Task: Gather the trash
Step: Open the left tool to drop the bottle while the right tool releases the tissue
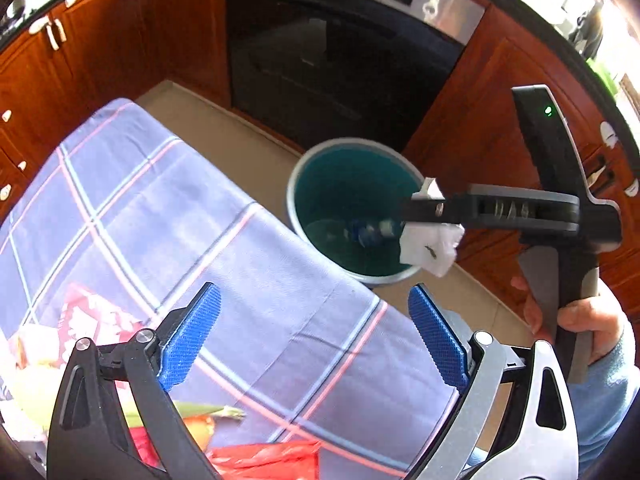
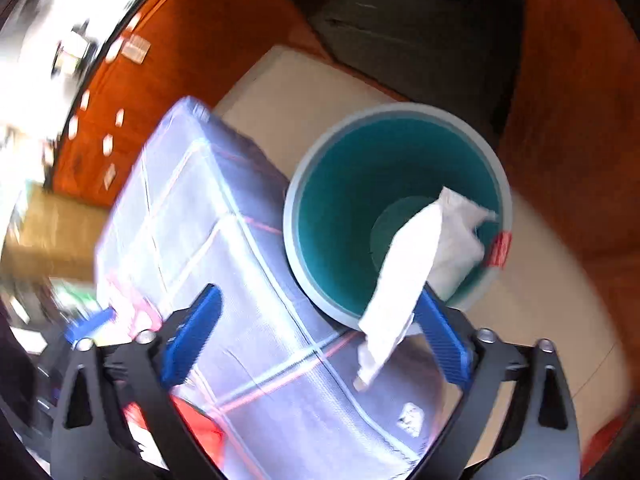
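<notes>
A teal bin (image 1: pixel 352 184) with a grey rim stands on the floor past the table's far edge; it also shows in the right wrist view (image 2: pixel 348 200). My right gripper (image 2: pixel 316 332) is open over the bin's near rim. A white crumpled tissue (image 2: pixel 416 264) hangs against its right finger (image 2: pixel 440 340). In the left wrist view the right gripper (image 1: pixel 420 212) reaches over the bin with the tissue (image 1: pixel 430 244) at its tip. My left gripper (image 1: pixel 316 332) is open and empty above the table. A blue item (image 1: pixel 368 230) lies in the bin.
The table wears a blue plaid cloth (image 1: pixel 180 220). Red wrappers (image 1: pixel 264 460), a patterned packet (image 1: pixel 92 316) and a green-yellow scrap (image 1: pixel 208 412) lie at its near left. Wooden cabinets (image 1: pixel 92 48) and a black oven (image 1: pixel 340 64) stand behind.
</notes>
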Tool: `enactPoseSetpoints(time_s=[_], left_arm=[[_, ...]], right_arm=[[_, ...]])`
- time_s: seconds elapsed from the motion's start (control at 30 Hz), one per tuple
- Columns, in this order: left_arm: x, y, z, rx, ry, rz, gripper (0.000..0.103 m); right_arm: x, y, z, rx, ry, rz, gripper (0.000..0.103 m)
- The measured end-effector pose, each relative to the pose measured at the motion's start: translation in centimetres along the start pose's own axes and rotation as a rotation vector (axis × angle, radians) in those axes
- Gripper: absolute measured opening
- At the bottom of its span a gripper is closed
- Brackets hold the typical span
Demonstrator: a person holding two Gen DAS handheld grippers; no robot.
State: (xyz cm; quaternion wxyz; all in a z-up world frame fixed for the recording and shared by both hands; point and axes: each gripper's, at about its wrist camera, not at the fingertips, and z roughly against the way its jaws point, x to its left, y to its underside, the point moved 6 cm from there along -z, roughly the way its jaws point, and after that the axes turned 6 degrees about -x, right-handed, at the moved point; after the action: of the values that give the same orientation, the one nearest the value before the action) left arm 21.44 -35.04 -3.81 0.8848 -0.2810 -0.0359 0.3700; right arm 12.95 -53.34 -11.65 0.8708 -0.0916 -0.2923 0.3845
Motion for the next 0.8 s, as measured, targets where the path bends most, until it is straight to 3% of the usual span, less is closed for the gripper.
enactPoseSetpoints(time_s=[0.07, 0.13, 0.27, 0.5, 0.63, 0.8], left_arm=[[0.5, -0.1, 0.5, -0.01, -0.001, 0.025, 0.096], [0.9, 0.1, 1.3, -0.027, 0.007, 0.043, 0.097], [1.5, 0.4, 1.4, -0.03, -0.014, 0.042, 0.097], [1.1, -0.5, -1.8, 0.016, 0.007, 0.05, 0.097], [-0.7, -1.1, -4.3, 0.046, 0.025, -0.003, 0.097], [-2.6, -1.8, -7.1, 0.074, 0.067, -0.037, 0.097]], right_arm=[[-0.1, -1.1, -0.9, 0.022, 0.018, 0.029, 0.094], [-0.8, -1.9, -1.7, 0.029, -0.141, -0.135, 0.094], [-2.8, -0.9, -4.3, 0.13, -0.014, -0.146, 0.094], [-5.0, 0.5, -2.5, 0.148, -0.057, -0.187, 0.094], [-5.0, 1.2, -1.7, 0.152, -0.103, -0.202, 0.094], [-3.9, -0.3, -0.4, 0.143, -0.163, -0.251, 0.094]])
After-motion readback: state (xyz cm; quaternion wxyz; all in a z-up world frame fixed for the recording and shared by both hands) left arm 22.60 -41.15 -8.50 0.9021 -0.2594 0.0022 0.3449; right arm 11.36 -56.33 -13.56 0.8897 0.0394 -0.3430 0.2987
